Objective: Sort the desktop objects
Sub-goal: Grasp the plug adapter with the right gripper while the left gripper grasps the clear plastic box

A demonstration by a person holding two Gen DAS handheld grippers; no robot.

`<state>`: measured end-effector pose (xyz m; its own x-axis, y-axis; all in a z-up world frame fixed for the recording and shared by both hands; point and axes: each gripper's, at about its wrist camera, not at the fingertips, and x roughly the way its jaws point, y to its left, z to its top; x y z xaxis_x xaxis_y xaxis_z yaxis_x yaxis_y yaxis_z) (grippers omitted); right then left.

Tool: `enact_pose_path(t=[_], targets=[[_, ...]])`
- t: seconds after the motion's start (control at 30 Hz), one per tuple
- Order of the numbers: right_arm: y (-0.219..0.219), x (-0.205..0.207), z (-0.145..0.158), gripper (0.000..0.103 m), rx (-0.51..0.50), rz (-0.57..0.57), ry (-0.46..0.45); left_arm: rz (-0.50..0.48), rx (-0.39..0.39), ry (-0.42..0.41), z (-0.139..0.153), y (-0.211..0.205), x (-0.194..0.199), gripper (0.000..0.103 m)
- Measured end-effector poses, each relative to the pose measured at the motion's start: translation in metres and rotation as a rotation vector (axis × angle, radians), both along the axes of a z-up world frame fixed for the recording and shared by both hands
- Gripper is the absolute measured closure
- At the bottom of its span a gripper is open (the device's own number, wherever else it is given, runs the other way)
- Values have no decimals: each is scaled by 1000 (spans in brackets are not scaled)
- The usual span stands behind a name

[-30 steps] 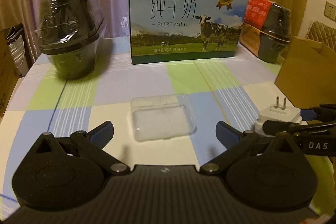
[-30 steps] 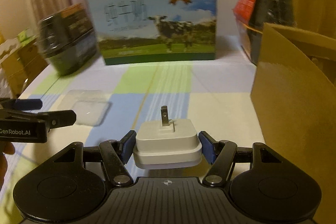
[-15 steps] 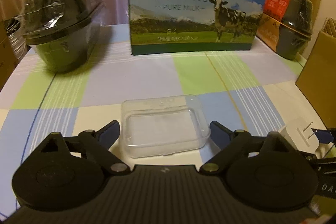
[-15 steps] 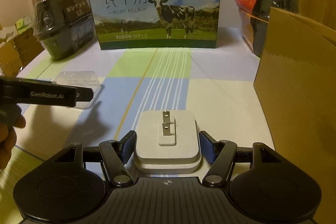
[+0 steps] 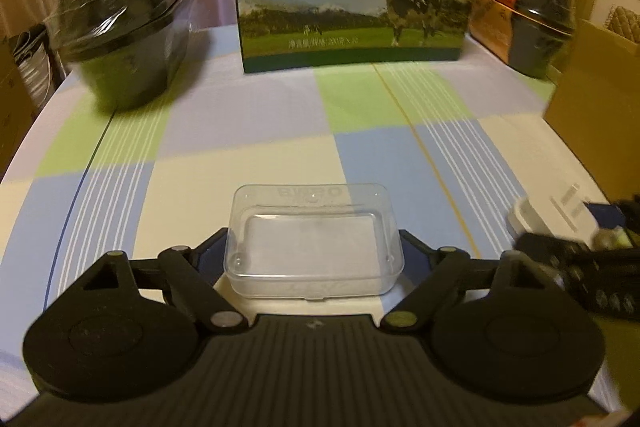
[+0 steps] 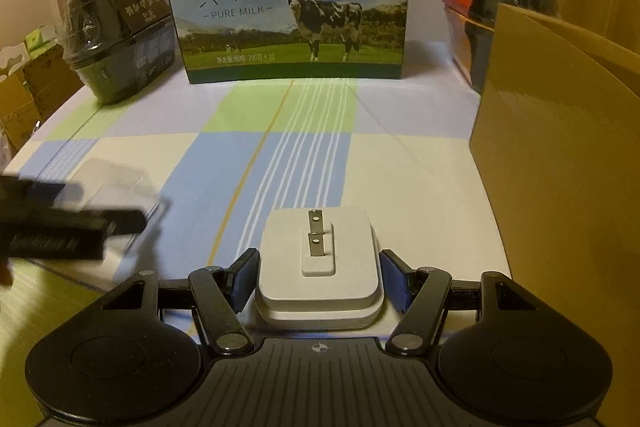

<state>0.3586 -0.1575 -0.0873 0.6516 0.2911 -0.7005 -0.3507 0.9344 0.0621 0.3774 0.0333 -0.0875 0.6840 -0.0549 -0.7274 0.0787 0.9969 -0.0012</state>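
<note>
Left gripper (image 5: 313, 251) was closing around the clear plastic case (image 5: 313, 242), which sat flat on the checked tablecloth (image 5: 248, 155) between both fingers; the pads looked right at its short sides, but couldn't tell whether they'd made contact. Right gripper (image 6: 318, 277) had the white plug adapter (image 6: 318, 273) pinched between its blue pads (image 6: 243, 277), fingers part-way spread to its width, prongs pointing away from the camera; couldn't tell whether it was off the cloth or resting on it. From the right wrist view the left gripper showed as a blurred black bar at the left edge, over the case. Milk carton (image 6: 294, 3) stood upright at the back centre, with a wrapped black bowl stack (image 5: 120, 27) to its left, another black-and-red one (image 5: 528, 15) to its right. Brown cardboard box (image 6: 560, 155) was just to the right of the adapter, open at the top.
</note>
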Motion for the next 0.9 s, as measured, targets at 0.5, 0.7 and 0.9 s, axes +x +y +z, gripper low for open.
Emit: enact_pose_path(t=[0.5, 0.7, 0.9], targets=[[-53, -134, 32, 41, 79, -26, 75, -27, -38, 25, 46, -22, -164, 20], [-81, -198, 23, 41, 34, -21, 58, -31, -44, 49, 37, -41, -227, 20], [-97, -224, 11, 41, -6, -10, 36, -22, -35, 87, 16, -47, -252, 20]])
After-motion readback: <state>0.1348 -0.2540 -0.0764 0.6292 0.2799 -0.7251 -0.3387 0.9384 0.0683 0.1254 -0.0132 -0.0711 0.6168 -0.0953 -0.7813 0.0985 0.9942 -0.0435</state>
